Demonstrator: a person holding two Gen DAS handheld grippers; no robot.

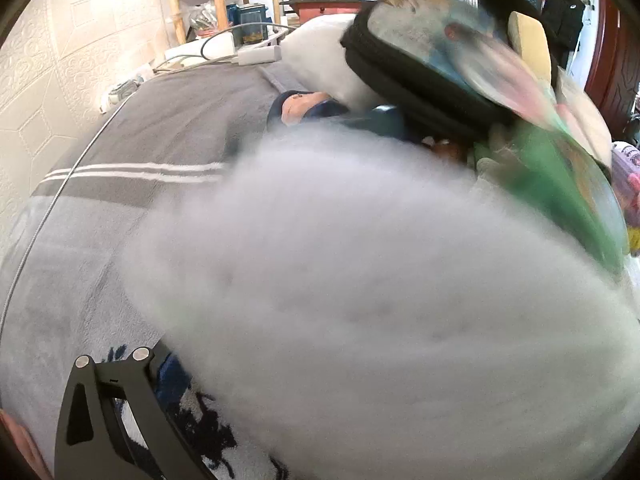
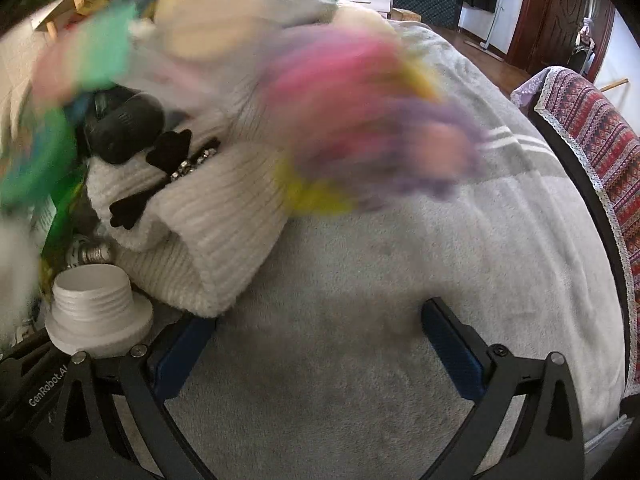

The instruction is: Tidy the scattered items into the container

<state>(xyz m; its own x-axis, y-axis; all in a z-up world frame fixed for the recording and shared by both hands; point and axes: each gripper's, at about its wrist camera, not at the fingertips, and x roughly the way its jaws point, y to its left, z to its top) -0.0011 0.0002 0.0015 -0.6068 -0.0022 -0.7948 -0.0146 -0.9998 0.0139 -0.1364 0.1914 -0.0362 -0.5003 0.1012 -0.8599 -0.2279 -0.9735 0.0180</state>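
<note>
- My left gripper shows only one finger, spread wide; a blurred white fluffy thing fills the view just beside it, and I cannot tell whether it touches.
- The black case, which I take for the container, lies ahead and to the right, stuffed and tilted.
- My right gripper stands wide open and empty over the grey blanket.
- The white knit hat lies up-left of it, near; the white threaded cap sits just beside the left finger.
- A blurred multicoloured tuft hangs ahead.
</note>
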